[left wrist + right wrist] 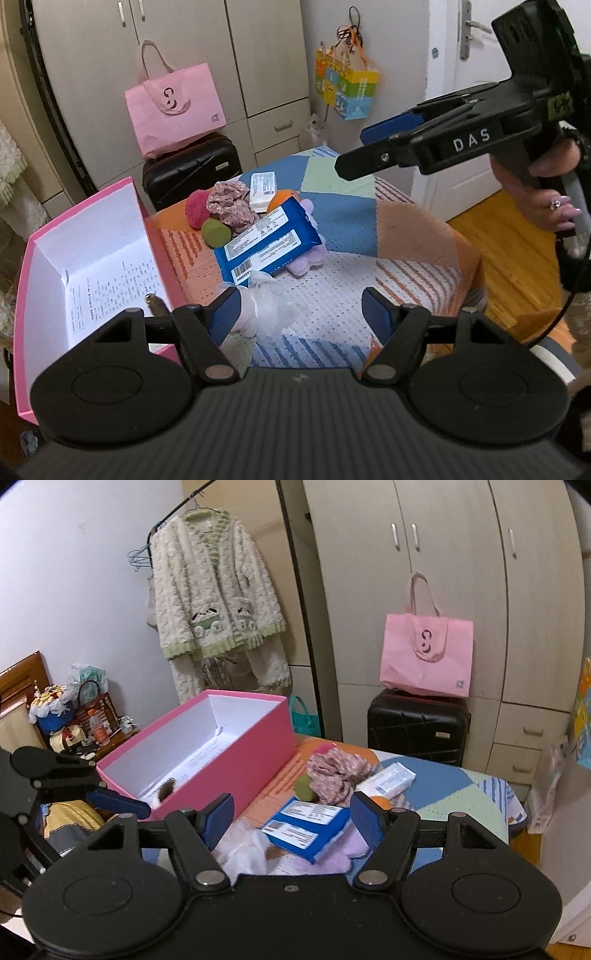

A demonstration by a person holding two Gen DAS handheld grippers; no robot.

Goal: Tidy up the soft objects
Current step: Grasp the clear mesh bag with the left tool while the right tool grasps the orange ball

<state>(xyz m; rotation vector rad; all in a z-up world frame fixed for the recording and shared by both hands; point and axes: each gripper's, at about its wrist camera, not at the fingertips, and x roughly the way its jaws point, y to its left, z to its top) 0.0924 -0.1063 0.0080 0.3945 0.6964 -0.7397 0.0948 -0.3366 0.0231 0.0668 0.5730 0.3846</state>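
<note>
An open pink box (92,236) with a white inside stands at the left of the patchwork-covered table (369,266); a small brown item (155,304) lies in it. Beside it lie a pile: a magenta pom (195,208), a green sponge (216,230), a floral scrunchie (231,203), a blue wipes pack (267,240) on a lilac cloth (308,258), a white pack (263,188), and a white gauzy cloth (271,310). My left gripper (301,312) is open above the gauzy cloth. My right gripper (291,819) is open and empty, above the blue pack (306,829).
A black suitcase (417,731) with a pink tote (426,653) stands behind the table, before wardrobes. A fleece jacket (218,598) hangs at the left. A colourful bag (347,86) hangs by the door. Wooden floor (509,258) lies to the right.
</note>
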